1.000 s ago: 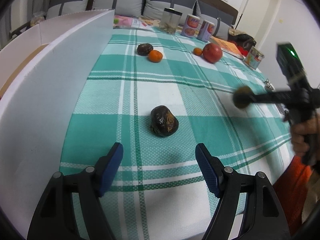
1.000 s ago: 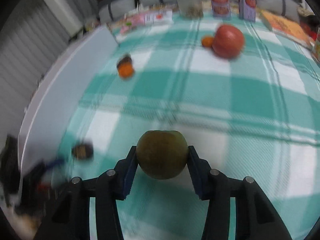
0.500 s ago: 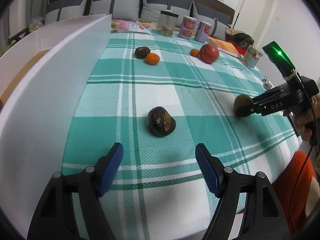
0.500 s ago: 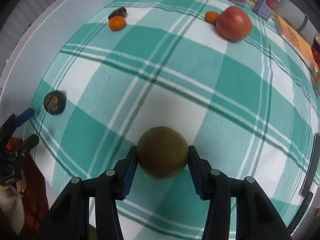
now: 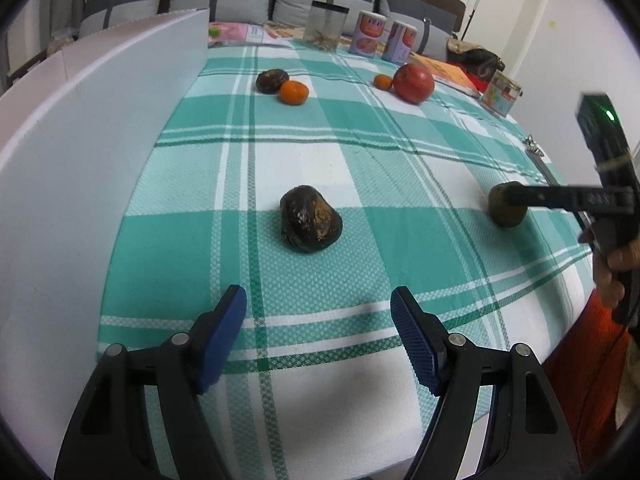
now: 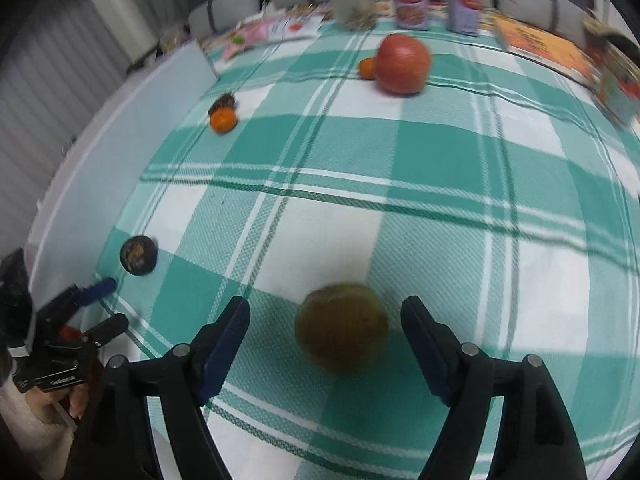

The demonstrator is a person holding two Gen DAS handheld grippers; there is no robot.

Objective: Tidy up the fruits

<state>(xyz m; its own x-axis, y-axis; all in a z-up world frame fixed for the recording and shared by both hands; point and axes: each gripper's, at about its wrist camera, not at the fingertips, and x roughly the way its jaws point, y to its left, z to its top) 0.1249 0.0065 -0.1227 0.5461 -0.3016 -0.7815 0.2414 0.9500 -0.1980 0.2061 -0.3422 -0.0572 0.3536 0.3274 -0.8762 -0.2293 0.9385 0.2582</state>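
my right tool (image 6: 325, 322) jaws just opened, brownish-green fruit (image 6: 342, 328) loose between them on the checked surface (image 6: 440, 168) | left tool (image 5: 318, 312) open, empty | risk: round fruit rolls off the near edge if I clip it

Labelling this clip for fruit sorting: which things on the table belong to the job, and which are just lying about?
Job: brown-green fruit between the open right tongs, dark fruit, second dark fruit, two oranges, red fruit.

Lying about: jar, cans, book.
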